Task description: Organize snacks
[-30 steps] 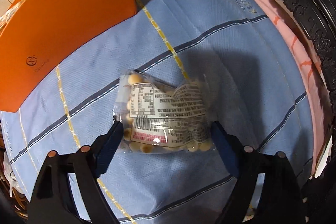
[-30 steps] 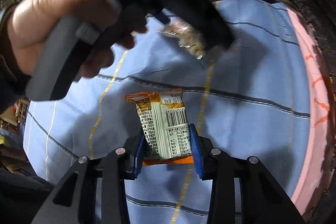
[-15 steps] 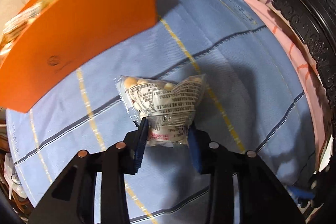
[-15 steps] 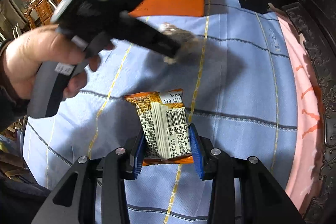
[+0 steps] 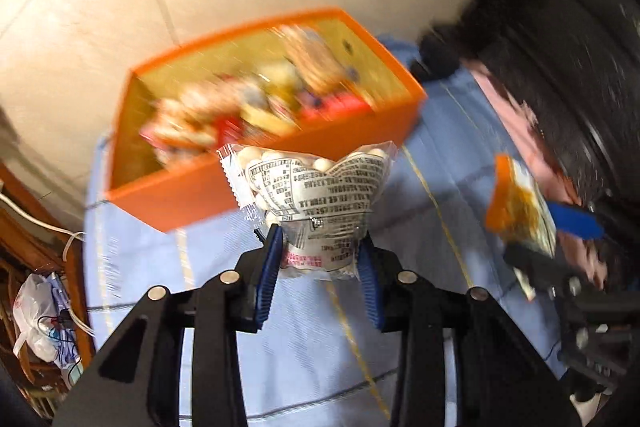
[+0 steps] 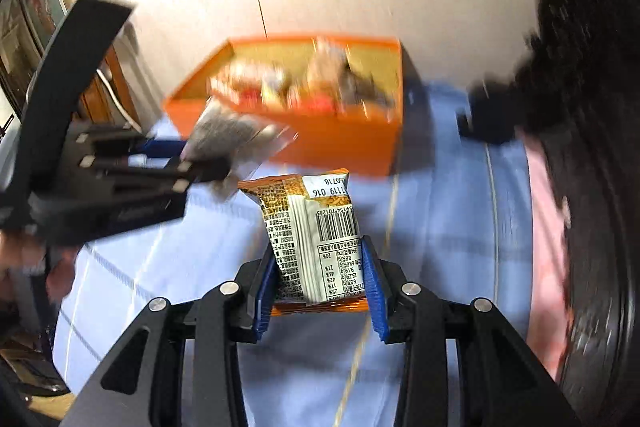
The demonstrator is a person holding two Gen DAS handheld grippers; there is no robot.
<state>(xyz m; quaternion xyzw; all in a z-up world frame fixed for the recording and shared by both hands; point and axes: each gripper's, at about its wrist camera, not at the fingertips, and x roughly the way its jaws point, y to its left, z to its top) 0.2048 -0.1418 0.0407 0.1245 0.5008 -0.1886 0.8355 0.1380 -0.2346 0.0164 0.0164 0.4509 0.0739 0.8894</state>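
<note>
My left gripper [image 5: 320, 255] is shut on a clear bag of pale round snacks [image 5: 316, 195] and holds it in the air just in front of an open orange box [image 5: 200, 183] that holds several snack packs. My right gripper [image 6: 318, 281] is shut on an orange snack packet [image 6: 312, 239] with a white barcode label, lifted above the blue cloth, short of the orange box [image 6: 340, 143]. The left gripper and its bag also show blurred in the right wrist view [image 6: 224, 143]. The right gripper's packet shows at the right of the left wrist view [image 5: 520, 203].
A blue cloth with yellow and dark stripes [image 5: 304, 355] covers the table. A pink strip and dark carved wood furniture [image 6: 592, 187] run along the right side. A pale wall stands behind the box. Wooden furniture and a plastic bag [image 5: 36, 319] are at the left.
Both grippers have lifted their snack packs off the cloth and moved toward the orange box. The left gripper closed on the clear bag within the last second. The box's inside has come into view.
</note>
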